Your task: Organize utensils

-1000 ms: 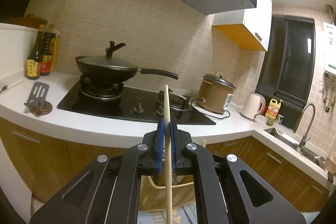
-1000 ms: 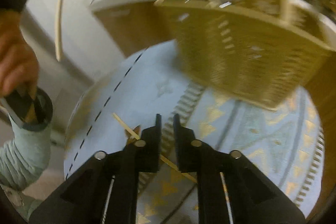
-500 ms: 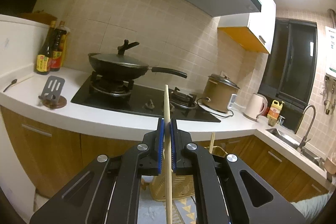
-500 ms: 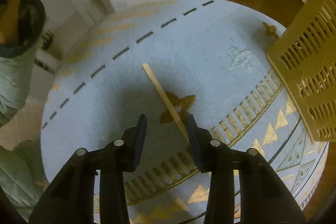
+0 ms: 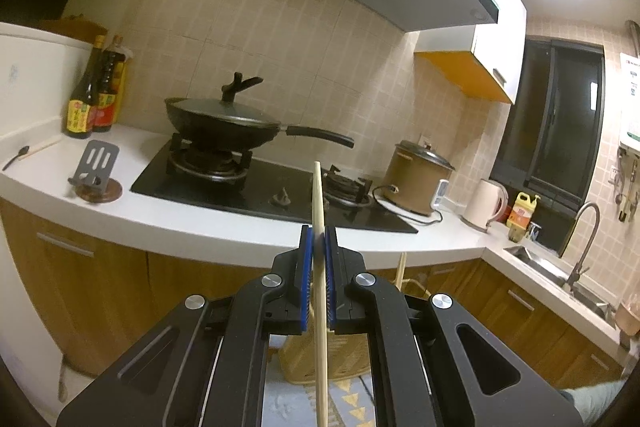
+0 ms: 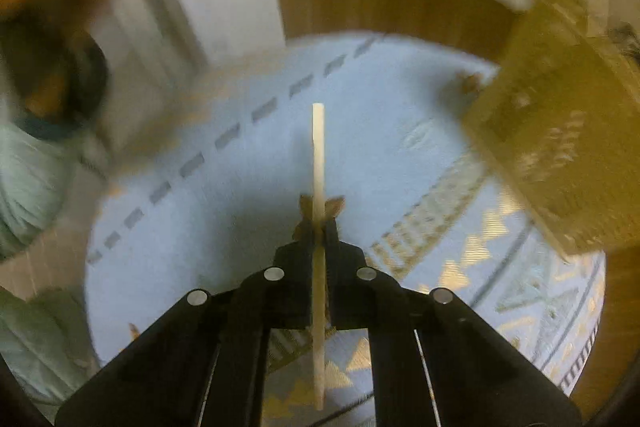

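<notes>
Above the pale blue patterned rug (image 6: 248, 187), both grippers' fingers grip pale wooden chopsticks: left gripper (image 5: 319, 239), right gripper (image 6: 319, 227).

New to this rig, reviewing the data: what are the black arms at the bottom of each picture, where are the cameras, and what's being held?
No robot here: a person carries a hand-held gripper in each hand, with a fisheye camera on each looking along its fingers. The left hand-held gripper faces the kitchen counter with a wok on the stove, and is shut on a chopstick. The right hand-held gripper points down at a blue rug beside a yellow basket; its jaws have just closed on a second chopstick.
</notes>
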Tool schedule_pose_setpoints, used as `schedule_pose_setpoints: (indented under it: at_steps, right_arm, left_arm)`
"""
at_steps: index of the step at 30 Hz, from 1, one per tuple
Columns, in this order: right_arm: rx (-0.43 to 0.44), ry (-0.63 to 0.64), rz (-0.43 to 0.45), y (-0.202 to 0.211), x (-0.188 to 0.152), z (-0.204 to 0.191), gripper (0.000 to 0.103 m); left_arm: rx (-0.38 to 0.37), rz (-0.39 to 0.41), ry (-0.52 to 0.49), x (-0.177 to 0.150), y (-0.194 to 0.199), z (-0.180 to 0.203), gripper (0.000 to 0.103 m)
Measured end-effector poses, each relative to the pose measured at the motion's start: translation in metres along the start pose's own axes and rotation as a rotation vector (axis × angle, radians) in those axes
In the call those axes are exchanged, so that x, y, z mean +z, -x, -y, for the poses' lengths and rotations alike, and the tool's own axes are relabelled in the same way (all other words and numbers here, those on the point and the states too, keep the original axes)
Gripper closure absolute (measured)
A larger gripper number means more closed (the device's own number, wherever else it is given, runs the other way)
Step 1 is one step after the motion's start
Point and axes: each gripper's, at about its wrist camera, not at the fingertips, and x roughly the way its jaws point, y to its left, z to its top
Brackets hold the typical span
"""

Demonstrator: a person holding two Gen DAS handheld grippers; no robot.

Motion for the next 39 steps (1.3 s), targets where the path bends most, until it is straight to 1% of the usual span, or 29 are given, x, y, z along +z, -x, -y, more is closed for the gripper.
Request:
schedule_pose_setpoints:
  at_steps: [6, 9, 10, 12, 14, 15, 18, 21, 24, 27, 29, 31, 33, 39]
  right_arm:
    - [-0.05, -0.152, 0.309, 0.103, -0.008, 0.035, 0.099]
    - [-0.089, -0.209, 0.445, 0.142, 0.002, 0.055, 0.099]
    - [-0.106, -0.235, 0.502, 0.157, 0.006, 0.062, 0.099]
    - [-0.141, -0.27, 0.576, 0.175, 0.01, 0.076, 0.099]
    - [-0.183, -0.318, 0.654, 0.192, 0.018, 0.092, 0.099]
    - [-0.208, -0.342, 0.693, 0.197, 0.023, 0.102, 0.099]
    - [-0.276, -0.4, 0.767, 0.193, 0.032, 0.123, 0.099]
    - [-0.323, -0.441, 0.807, 0.18, 0.041, 0.14, 0.099]
    - [-0.369, -0.472, 0.857, 0.169, 0.047, 0.156, 0.099]
    - [-0.431, -0.468, 0.916, 0.158, 0.055, 0.162, 0.099]
    - [-0.446, -0.451, 0.937, 0.153, 0.056, 0.161, 0.099]
    - [-0.474, -0.434, 0.942, 0.148, 0.058, 0.159, 0.099]
    - [-0.48, -0.418, 0.938, 0.139, 0.058, 0.161, 0.099]
    - [-0.519, -0.375, 0.901, 0.11, 0.053, 0.162, 0.099]
  left_arm:
    - [-0.02, 0.035, 0.001, 0.011, -0.013, 0.017, 0.099]
    - [-0.023, 0.062, -0.014, 0.019, -0.023, 0.03, 0.099]
    - [-0.023, 0.073, -0.02, 0.022, -0.027, 0.035, 0.099]
    - [-0.016, 0.096, -0.033, 0.027, -0.034, 0.043, 0.099]
    - [0.009, 0.126, -0.06, 0.03, -0.041, 0.051, 0.099]
    - [0.022, 0.14, -0.074, 0.03, -0.046, 0.055, 0.099]
    - [0.062, 0.176, -0.107, 0.029, -0.06, 0.065, 0.099]
    - [0.087, 0.19, -0.113, 0.024, -0.075, 0.068, 0.099]
    - [0.102, 0.194, -0.089, 0.021, -0.087, 0.063, 0.099]
    - [0.099, 0.19, -0.042, 0.019, -0.098, 0.054, 0.099]
    - [0.097, 0.189, -0.018, 0.017, -0.103, 0.048, 0.099]
    - [0.095, 0.182, 0.001, 0.014, -0.108, 0.043, 0.099]
    - [0.095, 0.179, 0.008, 0.009, -0.112, 0.04, 0.099]
    - [0.092, 0.169, 0.009, -0.004, -0.121, 0.032, 0.099]
